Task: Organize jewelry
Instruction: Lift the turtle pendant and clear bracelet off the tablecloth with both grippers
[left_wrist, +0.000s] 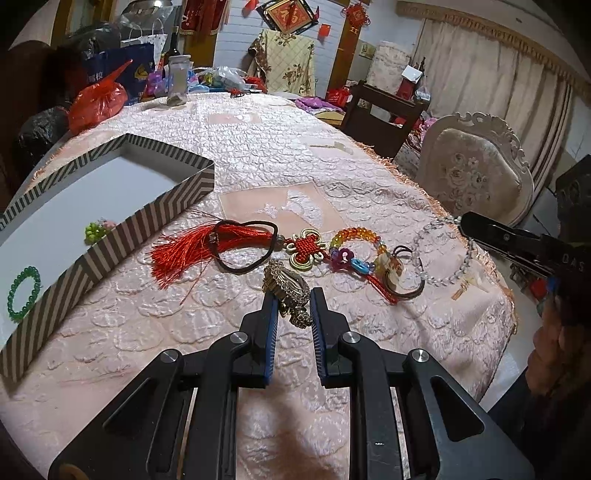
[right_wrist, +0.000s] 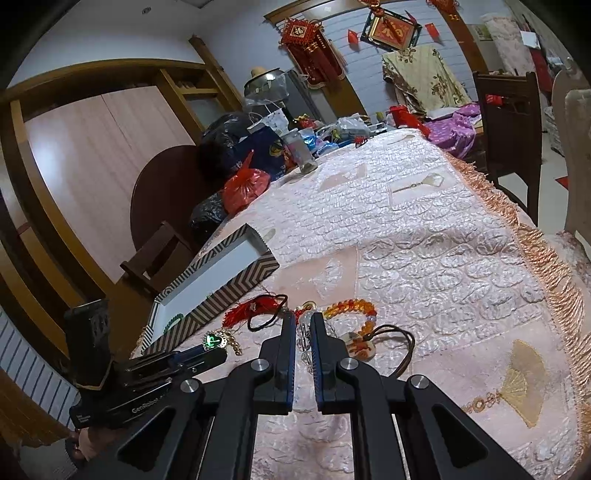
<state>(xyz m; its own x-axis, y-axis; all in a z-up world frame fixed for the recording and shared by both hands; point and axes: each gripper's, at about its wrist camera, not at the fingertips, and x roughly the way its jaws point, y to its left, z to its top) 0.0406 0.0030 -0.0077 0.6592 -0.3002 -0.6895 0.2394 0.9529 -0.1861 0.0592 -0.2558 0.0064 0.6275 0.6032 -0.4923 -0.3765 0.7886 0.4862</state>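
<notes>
A striped box (left_wrist: 173, 201) stands at the left with a green bead bracelet (left_wrist: 23, 293) and a small green and pink piece (left_wrist: 98, 228) inside. My left gripper (left_wrist: 291, 295) is closed on a gold watch (left_wrist: 288, 288) at the cloth. Beyond lie a red tassel knot charm (left_wrist: 236, 243), a black hair tie (left_wrist: 243, 245), an orange bead bracelet (left_wrist: 354, 236) and a carved pendant on a cord (left_wrist: 393, 271). My right gripper (right_wrist: 303, 319) is shut on a clear bead bracelet (right_wrist: 303, 334), which hangs from it in the left wrist view (left_wrist: 439, 254).
A pink embossed cloth (left_wrist: 295, 147) covers the table, with a fringed edge (right_wrist: 546, 251) at the right. Bags, a jar and clutter (left_wrist: 173, 79) crowd the far end. An ornate chair (left_wrist: 476, 173) stands by the right side.
</notes>
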